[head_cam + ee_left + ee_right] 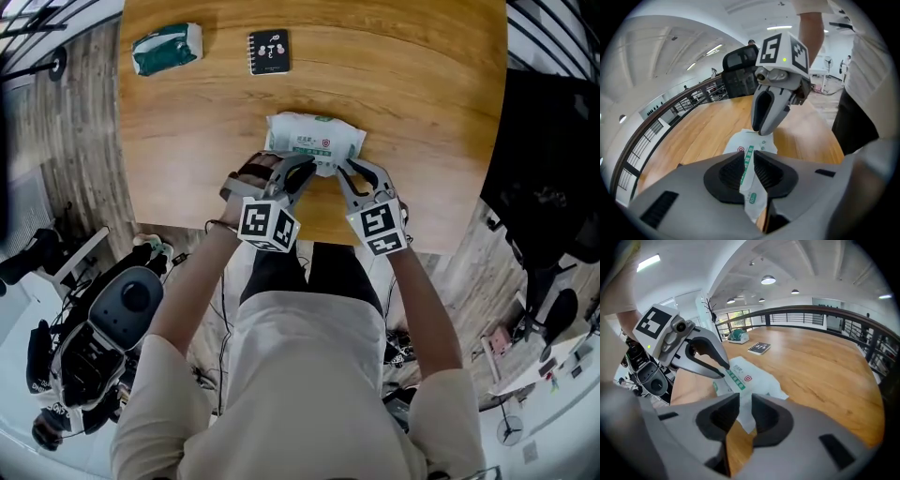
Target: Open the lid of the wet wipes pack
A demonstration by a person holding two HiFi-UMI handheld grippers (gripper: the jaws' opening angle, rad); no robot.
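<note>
Wet wipes pack (314,139) lies at 12 o'clock of both grippers. Left gripper (302,171) pinches its lid flap (750,187); right gripper (345,172) nips its near edge.

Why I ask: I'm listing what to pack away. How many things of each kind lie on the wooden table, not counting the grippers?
soft plastic packs: 2, the white wet wipes pack with green print and the dark green pack
small black spiral-bound notebook: 1
Total: 3
</note>
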